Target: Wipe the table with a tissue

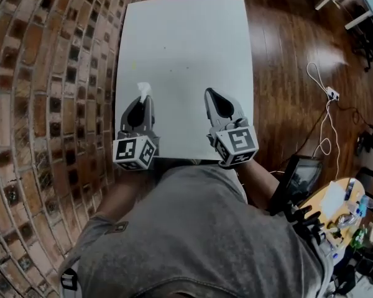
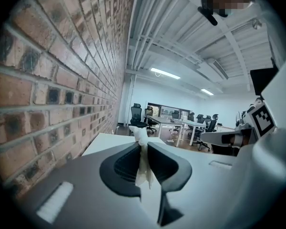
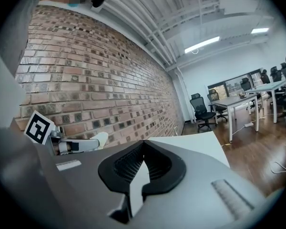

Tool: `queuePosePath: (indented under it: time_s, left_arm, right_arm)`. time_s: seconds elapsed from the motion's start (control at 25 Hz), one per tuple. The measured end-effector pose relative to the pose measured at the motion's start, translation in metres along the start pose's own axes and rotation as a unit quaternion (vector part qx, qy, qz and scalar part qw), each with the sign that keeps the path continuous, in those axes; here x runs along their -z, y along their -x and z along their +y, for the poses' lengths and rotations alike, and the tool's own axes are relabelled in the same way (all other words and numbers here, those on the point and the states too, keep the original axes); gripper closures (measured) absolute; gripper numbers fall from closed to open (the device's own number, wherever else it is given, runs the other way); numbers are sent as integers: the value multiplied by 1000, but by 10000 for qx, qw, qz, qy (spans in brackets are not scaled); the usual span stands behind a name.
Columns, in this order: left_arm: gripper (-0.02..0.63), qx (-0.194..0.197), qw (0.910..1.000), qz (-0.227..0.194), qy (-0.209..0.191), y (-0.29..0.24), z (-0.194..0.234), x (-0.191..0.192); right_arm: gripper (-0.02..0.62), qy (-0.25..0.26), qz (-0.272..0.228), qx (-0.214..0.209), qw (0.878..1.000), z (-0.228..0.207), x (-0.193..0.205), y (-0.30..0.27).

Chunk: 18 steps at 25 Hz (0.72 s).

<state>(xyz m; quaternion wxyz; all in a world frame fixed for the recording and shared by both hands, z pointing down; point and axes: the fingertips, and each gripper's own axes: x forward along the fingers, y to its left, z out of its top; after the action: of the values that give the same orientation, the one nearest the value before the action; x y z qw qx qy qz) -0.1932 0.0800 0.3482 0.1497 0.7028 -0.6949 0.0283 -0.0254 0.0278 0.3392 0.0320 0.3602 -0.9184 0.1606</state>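
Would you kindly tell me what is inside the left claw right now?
A white tissue is pinched in the shut left claw, one end poking past the tips. The part pressed between its jaws is covered.

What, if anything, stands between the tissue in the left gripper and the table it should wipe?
Nothing visible does: the left gripper holds the tissue in its jaws, and the table ahead shows no objects.

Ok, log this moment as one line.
left gripper: shut on tissue | right gripper: shut, empty | both over white table, near edge
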Motion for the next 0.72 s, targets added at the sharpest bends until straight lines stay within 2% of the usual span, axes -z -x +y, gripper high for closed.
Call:
queuePosePath:
  time_s: [0.32,0.72]
  left_arm:
    - [566,-158,9998,-11,79,-44,13,-11]
    - [566,-134,9992,321,178,-111,58,11]
  right_arm:
    - [581,-79,200,-26,9998,-29,3,-26]
    - [581,-33,459,261,9986,-60,19,-75]
